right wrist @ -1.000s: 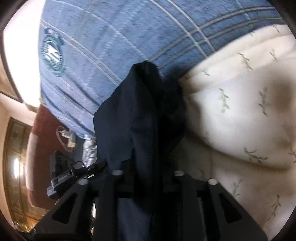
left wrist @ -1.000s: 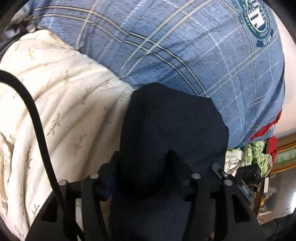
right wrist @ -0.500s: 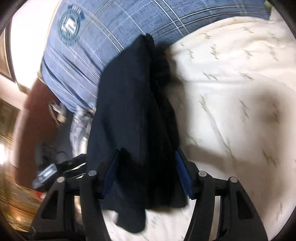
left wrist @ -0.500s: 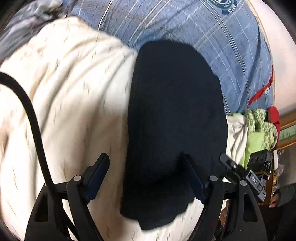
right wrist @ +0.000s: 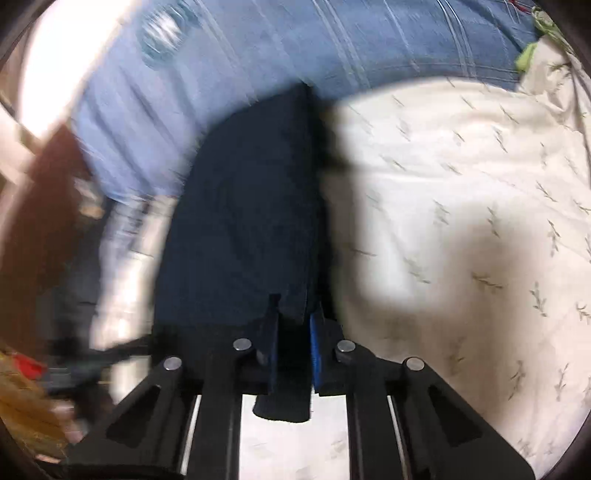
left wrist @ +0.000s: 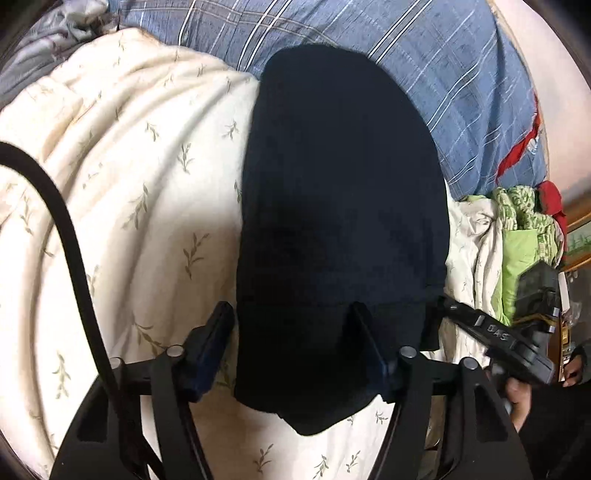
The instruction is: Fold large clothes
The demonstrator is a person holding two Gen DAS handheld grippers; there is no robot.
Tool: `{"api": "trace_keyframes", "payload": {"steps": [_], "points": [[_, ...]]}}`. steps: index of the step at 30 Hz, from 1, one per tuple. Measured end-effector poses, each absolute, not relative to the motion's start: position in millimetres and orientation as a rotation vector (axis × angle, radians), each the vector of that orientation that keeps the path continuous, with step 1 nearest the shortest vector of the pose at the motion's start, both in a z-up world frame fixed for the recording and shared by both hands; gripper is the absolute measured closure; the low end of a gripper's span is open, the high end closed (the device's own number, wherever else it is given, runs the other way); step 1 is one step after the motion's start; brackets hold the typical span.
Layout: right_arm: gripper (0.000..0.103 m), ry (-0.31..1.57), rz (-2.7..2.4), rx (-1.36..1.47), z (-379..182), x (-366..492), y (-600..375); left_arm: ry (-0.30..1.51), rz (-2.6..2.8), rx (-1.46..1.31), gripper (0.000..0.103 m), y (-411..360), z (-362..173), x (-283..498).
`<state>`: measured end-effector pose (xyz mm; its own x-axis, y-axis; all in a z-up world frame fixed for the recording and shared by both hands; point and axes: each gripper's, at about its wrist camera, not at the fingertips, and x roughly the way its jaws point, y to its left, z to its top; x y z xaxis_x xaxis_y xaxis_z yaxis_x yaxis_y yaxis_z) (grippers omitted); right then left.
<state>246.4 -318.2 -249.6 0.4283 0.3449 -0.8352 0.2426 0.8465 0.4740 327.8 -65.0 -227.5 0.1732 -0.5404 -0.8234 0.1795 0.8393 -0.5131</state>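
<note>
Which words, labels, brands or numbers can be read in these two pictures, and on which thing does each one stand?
"DAS": on the other gripper, in the left wrist view; it reads upside down and is not fully certain.
Round badge on the blue checked blanket, right wrist view: too blurred to read.
Dark garment and cream quilt: no text visible.

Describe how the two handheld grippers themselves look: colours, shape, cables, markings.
Both are black, with flat cut-out linkage arms, silver pivot bolts and blue-faced pads. The left gripper has a thick black cable looping past it. The right gripper shows bright blue pads; in the left wrist view its body bears white lettering.
</note>
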Motion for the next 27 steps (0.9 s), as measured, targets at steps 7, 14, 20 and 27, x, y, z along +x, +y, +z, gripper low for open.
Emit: {"api": "trace_keyframes", "payload": {"steps": [7,14,20,27], "points": [[0.041,1.09,0.133,0.767,-245.6,236.5,-343.4,1.294,-0.505,-0.412,0.024,-53.8,-216.9,335.2],[0.05,1.15,0.235,0.889,-266.1,235.2,-336.7,1.37,-0.545,-0.452,0.037,-60.9,-227.9,337.4],[0.065,1.137,0.267,0.899,-262.0,231.9,-334.2,1.389,-0.544,-0.472,0.043,-62.3,-232.4,336.6],[0.074,1.164,0.299,0.976,-282.0,241.1,-330.3,1.364,-0.543,-0.435,0.058,-67.2,-231.4,338.1]]}}
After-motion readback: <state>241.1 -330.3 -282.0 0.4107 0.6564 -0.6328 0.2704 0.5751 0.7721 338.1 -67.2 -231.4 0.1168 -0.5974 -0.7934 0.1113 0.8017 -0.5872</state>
